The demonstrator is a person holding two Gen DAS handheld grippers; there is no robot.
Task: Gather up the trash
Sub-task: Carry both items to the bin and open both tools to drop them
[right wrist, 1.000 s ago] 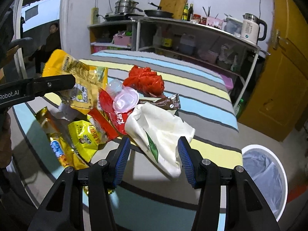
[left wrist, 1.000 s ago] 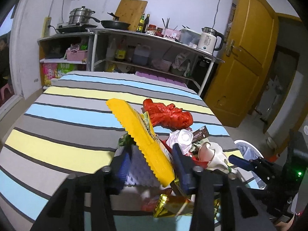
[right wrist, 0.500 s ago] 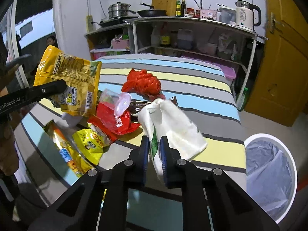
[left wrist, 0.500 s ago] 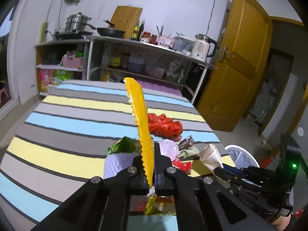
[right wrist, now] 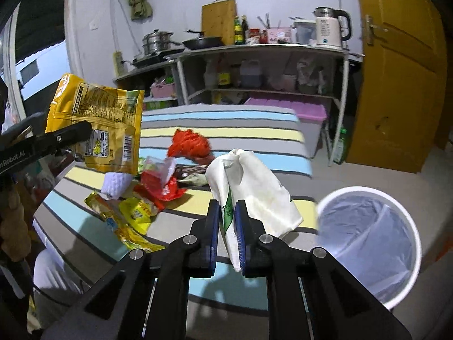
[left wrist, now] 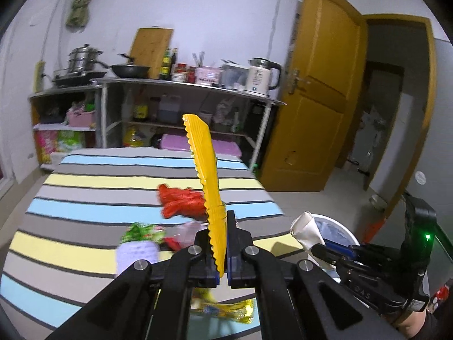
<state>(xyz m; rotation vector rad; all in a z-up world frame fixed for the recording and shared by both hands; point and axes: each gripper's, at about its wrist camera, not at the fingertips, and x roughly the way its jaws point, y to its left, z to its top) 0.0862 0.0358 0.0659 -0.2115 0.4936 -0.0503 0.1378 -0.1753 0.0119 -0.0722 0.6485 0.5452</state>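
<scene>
Crinkled foil is what the left gripper (left wrist: 222, 250) is clamped on: a flat yellow snack packet (left wrist: 206, 181) with serrated edges, seen edge-on and upright from the left wrist, its printed face shown in the right wrist view. A soft white bag (right wrist: 252, 189) with green print (creased, slightly stained) is pinched between the blue pads of the right gripper (right wrist: 227, 233). A second ago both sets of jaws were spread around these pieces on the striped cloth (left wrist: 93, 209); both are now lifted clear of it. Glossy wrappers (right wrist: 133, 212) and a crumpled red bag (right wrist: 188, 143) are left on the stripes. The round white bin (right wrist: 368, 243), lined with thin plastic, stands just beside the bed.
</scene>
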